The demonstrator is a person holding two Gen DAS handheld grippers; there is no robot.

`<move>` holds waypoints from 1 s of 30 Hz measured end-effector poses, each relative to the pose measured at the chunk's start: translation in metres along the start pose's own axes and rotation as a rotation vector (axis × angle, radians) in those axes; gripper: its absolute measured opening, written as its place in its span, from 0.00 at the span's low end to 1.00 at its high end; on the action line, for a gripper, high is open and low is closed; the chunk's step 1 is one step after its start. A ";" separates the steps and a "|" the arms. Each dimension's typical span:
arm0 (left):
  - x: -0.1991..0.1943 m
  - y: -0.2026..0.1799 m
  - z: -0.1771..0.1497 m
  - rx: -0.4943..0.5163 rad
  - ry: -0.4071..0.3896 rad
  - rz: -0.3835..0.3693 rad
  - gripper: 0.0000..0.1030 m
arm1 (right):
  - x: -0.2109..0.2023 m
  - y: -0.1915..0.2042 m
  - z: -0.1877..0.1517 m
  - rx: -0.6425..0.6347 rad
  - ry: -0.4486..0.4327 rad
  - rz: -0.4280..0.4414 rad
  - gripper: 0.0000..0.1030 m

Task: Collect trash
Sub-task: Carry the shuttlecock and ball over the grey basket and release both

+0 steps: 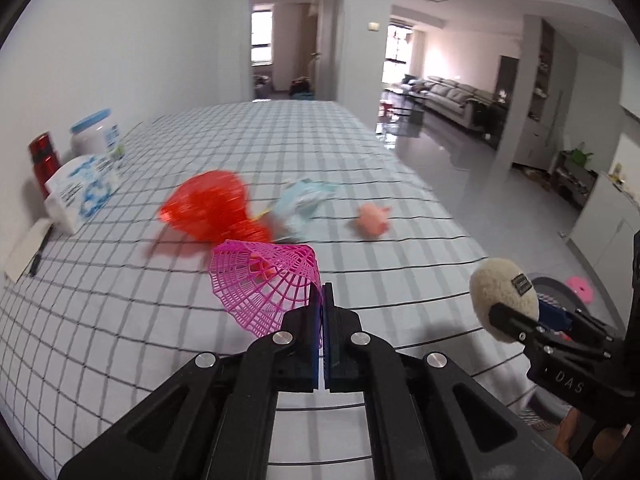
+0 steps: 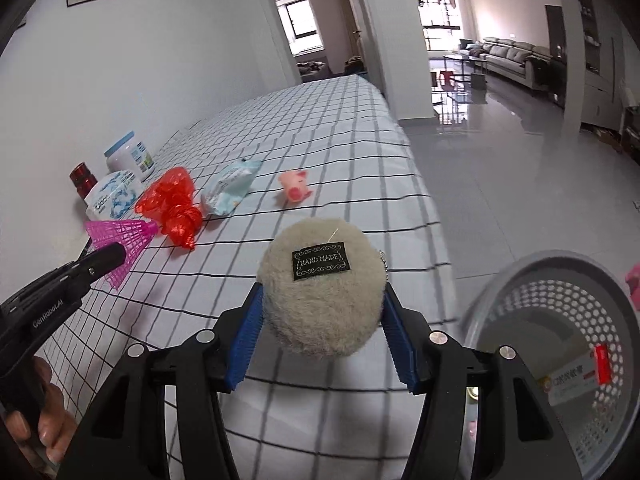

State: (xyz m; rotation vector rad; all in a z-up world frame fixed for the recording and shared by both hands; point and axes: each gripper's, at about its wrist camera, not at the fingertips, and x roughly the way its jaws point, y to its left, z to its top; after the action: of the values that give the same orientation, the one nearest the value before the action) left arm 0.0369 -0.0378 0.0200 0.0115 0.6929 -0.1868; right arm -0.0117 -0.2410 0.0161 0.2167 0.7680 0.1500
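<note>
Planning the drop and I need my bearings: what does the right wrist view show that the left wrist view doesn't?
Only the right wrist view shows the grey perforated basket open beside the bed, and the HAND MADE label on the plush ball in the right gripper. Only the left shows the left gripper pinching the pink shuttlecock at its skirt edge. Both show the red bag, wrapper and toy pig.

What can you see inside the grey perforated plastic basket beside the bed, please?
Inside the grey perforated plastic basket, a red-and-white label shows on its inner wall; no contents are visible. The right gripper's fingers hide its lower left part.
</note>
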 end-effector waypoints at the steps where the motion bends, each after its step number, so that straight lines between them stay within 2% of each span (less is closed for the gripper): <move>1: 0.000 -0.007 0.002 0.007 -0.003 -0.016 0.02 | -0.008 -0.008 -0.001 0.013 -0.008 -0.013 0.54; 9: 0.005 -0.077 0.014 0.092 -0.015 -0.173 0.02 | -0.057 -0.072 -0.009 0.089 -0.052 -0.157 0.54; 15: 0.002 -0.127 0.011 0.203 -0.030 -0.249 0.02 | -0.091 -0.112 -0.031 0.175 -0.112 -0.230 0.54; 21: -0.001 -0.174 -0.001 0.282 -0.013 -0.322 0.02 | -0.105 -0.141 -0.057 0.242 -0.095 -0.265 0.54; 30: 0.005 -0.236 -0.027 0.385 0.035 -0.349 0.02 | -0.127 -0.170 -0.084 0.287 -0.116 -0.270 0.54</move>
State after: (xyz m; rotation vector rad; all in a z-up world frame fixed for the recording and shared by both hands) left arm -0.0176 -0.2685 0.0084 0.2640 0.6819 -0.6547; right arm -0.1513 -0.4208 0.0005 0.3871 0.6943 -0.2281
